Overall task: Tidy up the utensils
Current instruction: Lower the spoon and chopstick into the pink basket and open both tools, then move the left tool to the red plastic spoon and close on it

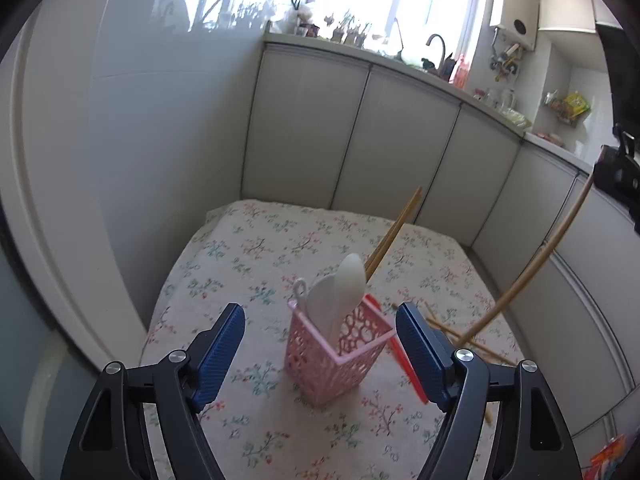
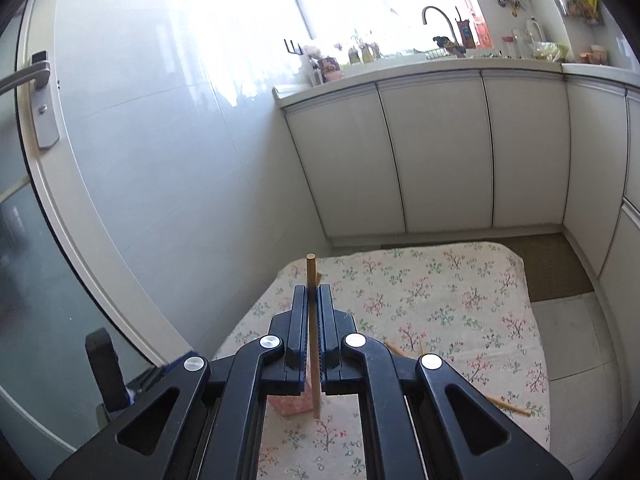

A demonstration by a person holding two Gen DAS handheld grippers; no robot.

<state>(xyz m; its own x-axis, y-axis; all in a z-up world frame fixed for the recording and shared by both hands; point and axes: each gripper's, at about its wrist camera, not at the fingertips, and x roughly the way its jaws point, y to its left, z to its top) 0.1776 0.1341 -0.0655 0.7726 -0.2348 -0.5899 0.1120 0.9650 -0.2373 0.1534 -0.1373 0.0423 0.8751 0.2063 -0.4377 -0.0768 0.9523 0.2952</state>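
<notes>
No writing is readable. The left tool stands wide around one pink basket on the bench, holding two white spoons and two chopsticks. The right tool, above the basket, pinches one chopstick; several more chopsticks lie right of the basket.

The pink perforated plastic basket stands mid-frame on the floral-cloth table, its mouth crowded by 2 white plastic spoons and leaning bamboo chopsticks. To its left the cloth lies bare up to the glossy grey wall. At lower right, a red plastic utensil and scattered wooden chopsticks clutter the cloth. White cabinet doors close off the table's far edge.
</notes>
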